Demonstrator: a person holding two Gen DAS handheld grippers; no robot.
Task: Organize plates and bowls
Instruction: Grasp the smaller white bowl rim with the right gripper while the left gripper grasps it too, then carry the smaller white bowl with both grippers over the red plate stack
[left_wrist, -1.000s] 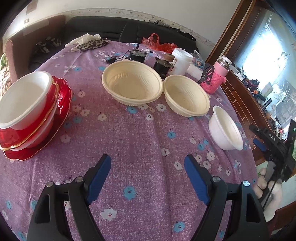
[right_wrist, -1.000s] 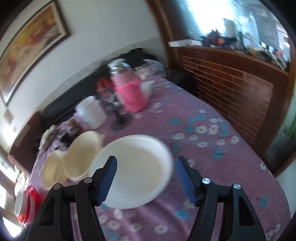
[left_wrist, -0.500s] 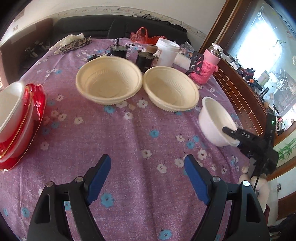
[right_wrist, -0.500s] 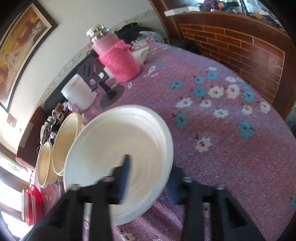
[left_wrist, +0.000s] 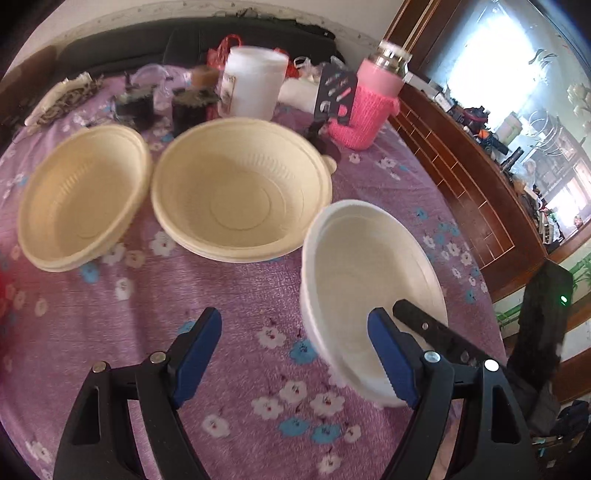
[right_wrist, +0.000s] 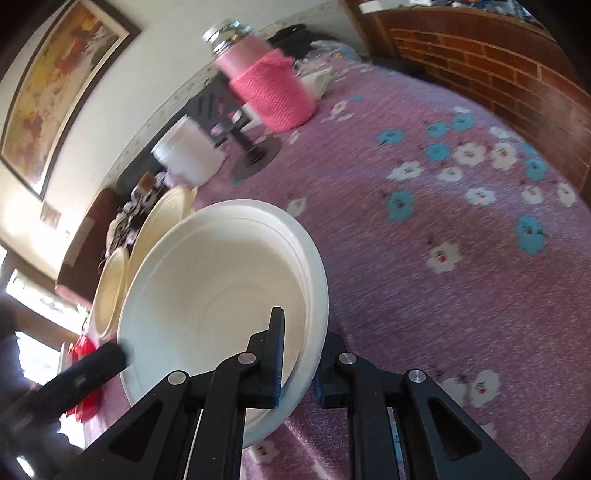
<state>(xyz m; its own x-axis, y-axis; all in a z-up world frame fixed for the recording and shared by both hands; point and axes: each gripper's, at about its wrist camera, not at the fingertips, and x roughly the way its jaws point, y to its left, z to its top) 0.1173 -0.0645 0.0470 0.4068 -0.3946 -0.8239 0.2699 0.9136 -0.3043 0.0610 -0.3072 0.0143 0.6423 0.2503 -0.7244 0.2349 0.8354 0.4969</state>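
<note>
- Right gripper pinched the near rim of the white bowl, 1 finger inside the wall and 1 outside; its jaws had just been closing onto that rim.
- Left gripper hung spread over the purple floral tablecloth, holding nothing, with the white bowl at about 2 o'clock from it and its right pad just beside the bowl's wall.
- White bowl sat tilted at the right side of the table, its far edge raised in the left wrist view; whether its base touched the cloth could not be told.
- Judged by the thin, matte wall and rolled lip, the bowl looked like disposable foam or pulp: very light, a little flexible, and easy to dent under a hard squeeze.
- A rim pinch seemed the sensible hold, since the wall was too wide for the jaws; the risk was the bowl swinging or the lip creasing if moved fast.
- 2 cream bowls sat side by side at 11 and 10 o'clock from the white one, rims close; they looked equally light and stackable.
- Pink knit-sleeved flask and a white tub stood beyond them, at 12 o'clock.
</note>
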